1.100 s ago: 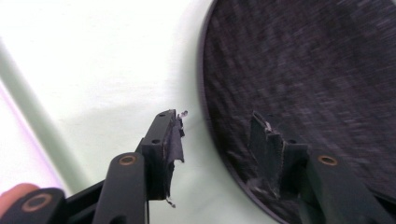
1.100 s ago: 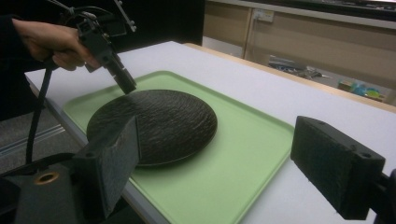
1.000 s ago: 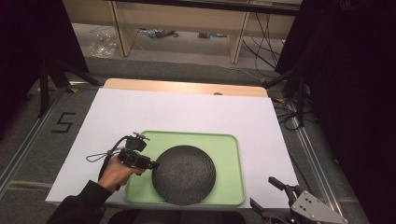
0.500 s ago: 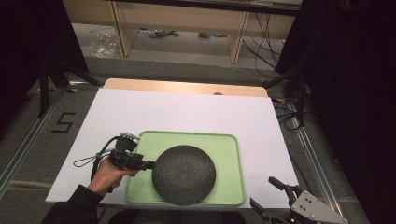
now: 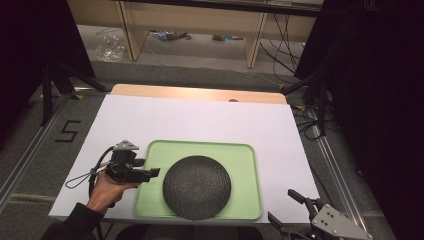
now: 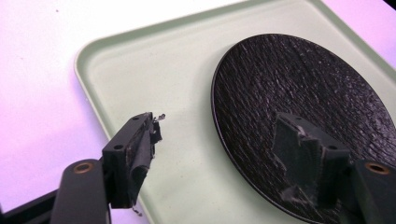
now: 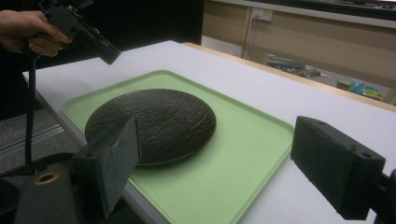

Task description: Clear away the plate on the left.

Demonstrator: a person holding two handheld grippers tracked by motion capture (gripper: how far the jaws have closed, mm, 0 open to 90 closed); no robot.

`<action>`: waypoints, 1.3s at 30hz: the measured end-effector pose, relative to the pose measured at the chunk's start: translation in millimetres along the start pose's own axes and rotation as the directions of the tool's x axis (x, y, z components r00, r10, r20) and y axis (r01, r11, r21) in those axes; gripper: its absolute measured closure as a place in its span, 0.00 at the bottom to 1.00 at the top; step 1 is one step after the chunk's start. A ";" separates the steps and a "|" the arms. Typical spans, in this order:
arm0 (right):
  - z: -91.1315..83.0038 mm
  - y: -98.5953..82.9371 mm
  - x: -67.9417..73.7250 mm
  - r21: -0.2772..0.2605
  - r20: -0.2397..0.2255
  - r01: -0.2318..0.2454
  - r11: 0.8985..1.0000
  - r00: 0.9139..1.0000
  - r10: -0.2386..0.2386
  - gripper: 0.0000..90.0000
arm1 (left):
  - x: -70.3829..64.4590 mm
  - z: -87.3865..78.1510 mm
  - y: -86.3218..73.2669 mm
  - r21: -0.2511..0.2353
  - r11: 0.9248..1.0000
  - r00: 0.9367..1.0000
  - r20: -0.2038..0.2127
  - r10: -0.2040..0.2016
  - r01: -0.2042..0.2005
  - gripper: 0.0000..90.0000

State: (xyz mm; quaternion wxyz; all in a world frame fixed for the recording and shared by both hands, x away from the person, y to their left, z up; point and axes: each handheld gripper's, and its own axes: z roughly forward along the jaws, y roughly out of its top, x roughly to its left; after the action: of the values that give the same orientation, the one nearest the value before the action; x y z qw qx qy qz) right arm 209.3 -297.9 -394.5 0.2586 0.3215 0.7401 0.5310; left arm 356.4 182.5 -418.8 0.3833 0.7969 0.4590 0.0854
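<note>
**Two tools open, plate not yet gripped**

Two items make up the work: a dark textured plate and the green tray it lies on, at the near edge of the white desk.

1. Progress. I judge the job to be at the approach stage. The plate lies flat, slightly toward the tray's near side. I hold the left tool just beside the plate's left rim, above the tray edge, jaws spread and empty. Nothing is gripped or lifted; closing on the rim and moving the plate remain.

2. Right tool. It sits at the desk's near right corner, well apart from the plate, jaws wide apart and holding nothing.

3. View differences. The left gripper view shows the jaws straddling the plate rim, with one worn pad over bare tray; the high view cannot resolve this. The right gripper view shows the left tool raised above the tray, not touching it.
</note>
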 end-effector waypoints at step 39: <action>-0.3 0.3 -0.1 -0.001 0.002 0.000 1.000 1.000 0.000 0.19 | -36.4 -42.2 -28.7 -0.209 0.975 0.996 0.033 0.081 -0.072 0.27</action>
State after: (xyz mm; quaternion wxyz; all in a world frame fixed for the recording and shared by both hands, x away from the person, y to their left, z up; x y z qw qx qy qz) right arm 209.2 -298.0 -394.1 0.2596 0.3220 0.7396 0.5310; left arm 296.1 184.2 -401.6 0.4703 0.7712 0.4085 0.1314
